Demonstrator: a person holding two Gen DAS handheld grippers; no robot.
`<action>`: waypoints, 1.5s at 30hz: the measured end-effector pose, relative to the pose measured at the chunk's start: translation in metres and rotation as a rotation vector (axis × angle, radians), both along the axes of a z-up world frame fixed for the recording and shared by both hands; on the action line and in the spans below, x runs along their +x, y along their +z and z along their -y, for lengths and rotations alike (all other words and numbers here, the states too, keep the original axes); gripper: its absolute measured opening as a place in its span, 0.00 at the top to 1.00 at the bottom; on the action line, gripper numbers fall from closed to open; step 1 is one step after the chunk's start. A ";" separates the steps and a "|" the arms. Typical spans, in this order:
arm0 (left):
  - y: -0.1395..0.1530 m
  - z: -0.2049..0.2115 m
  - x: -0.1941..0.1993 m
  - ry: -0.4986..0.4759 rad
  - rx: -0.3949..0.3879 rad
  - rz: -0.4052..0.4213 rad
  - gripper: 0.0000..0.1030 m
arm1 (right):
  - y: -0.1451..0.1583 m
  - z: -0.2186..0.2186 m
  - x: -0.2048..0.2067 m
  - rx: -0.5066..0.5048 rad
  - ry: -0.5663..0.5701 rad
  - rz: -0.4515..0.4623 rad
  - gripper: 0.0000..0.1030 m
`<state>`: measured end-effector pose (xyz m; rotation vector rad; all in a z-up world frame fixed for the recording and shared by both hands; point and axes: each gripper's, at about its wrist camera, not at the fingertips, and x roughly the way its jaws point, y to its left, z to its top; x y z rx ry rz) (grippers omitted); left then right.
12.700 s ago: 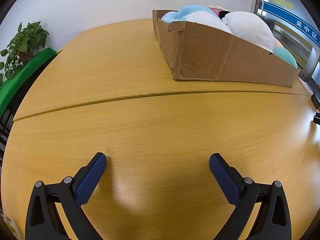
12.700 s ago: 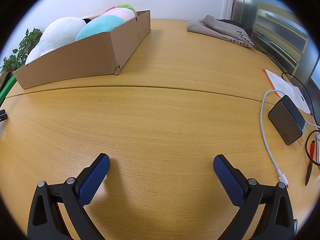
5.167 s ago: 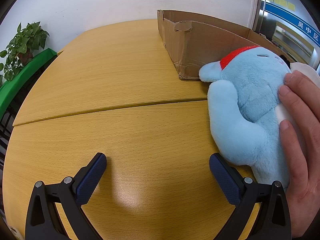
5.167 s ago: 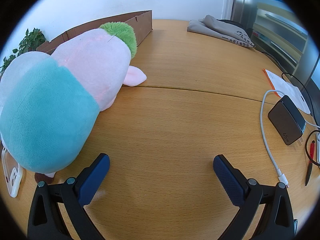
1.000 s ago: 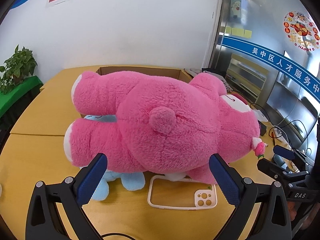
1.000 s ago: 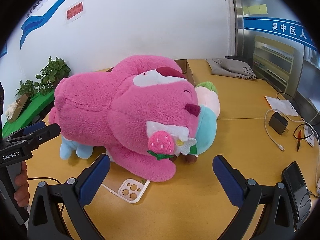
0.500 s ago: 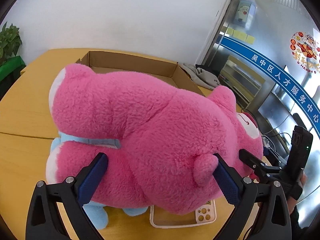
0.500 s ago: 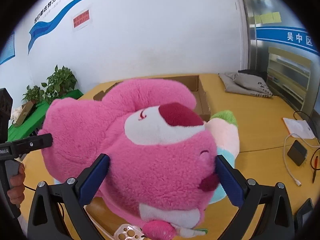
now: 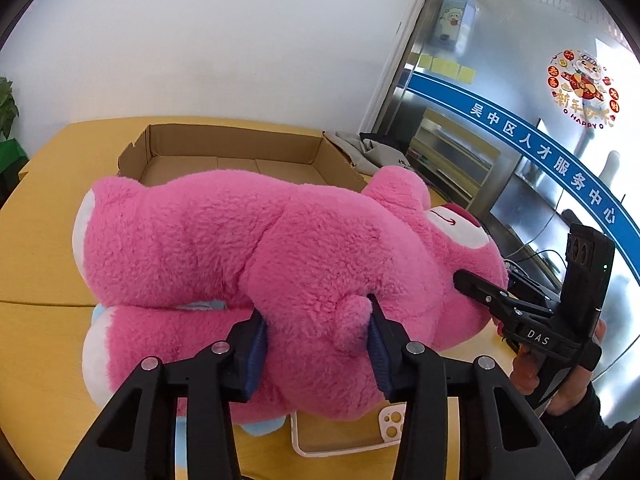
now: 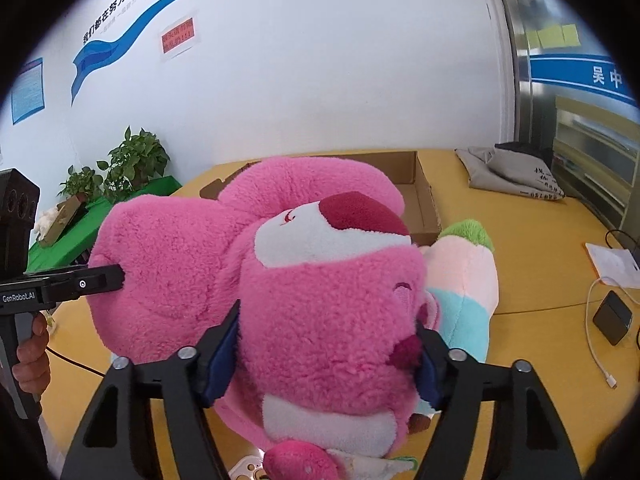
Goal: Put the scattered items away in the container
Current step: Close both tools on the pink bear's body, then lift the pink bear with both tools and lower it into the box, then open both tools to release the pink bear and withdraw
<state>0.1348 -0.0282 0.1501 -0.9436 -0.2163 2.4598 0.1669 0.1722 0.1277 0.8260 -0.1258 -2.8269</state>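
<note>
A big pink plush bear [image 9: 248,248] fills both views. My left gripper [image 9: 316,344] is shut on its lower back by the tail. My right gripper [image 10: 328,348] is shut on its head [image 10: 328,300]. The bear is held above the wooden table [image 9: 32,344]. The empty cardboard box [image 9: 224,148] stands behind it, also in the right wrist view [image 10: 424,196]. A light blue plush [image 9: 260,426] lies under the bear, mostly hidden. A pink, white and teal plush with a green tuft [image 10: 464,280] lies to the right.
A white phone case [image 9: 344,432] lies on the table under the bear. A grey bag [image 10: 508,176], a charger [image 10: 612,318] with a white cable [image 10: 596,344] and papers [image 10: 612,260] sit at the right. Plants [image 10: 132,164] stand at the left.
Both grippers have closed on the pink bear, the left on its back, the right on its head. The bear has come up from the table and the cameras have risen with it.
</note>
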 end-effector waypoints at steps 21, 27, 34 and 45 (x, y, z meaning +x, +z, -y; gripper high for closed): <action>0.137 0.005 -0.271 -0.029 -0.030 -0.084 0.56 | 0.152 -0.003 -0.214 0.013 0.005 -0.204 0.45; 0.027 -0.022 -0.410 -0.009 -0.040 0.202 0.54 | 0.082 -0.031 -0.343 0.004 -0.079 -0.023 0.41; -0.078 -0.023 -0.456 0.076 0.013 0.442 0.40 | -0.042 -0.064 -0.425 -0.006 -0.225 0.316 0.25; -0.001 0.040 -0.312 0.106 -0.256 0.235 0.12 | 0.020 -0.044 -0.296 0.090 -0.076 0.216 0.17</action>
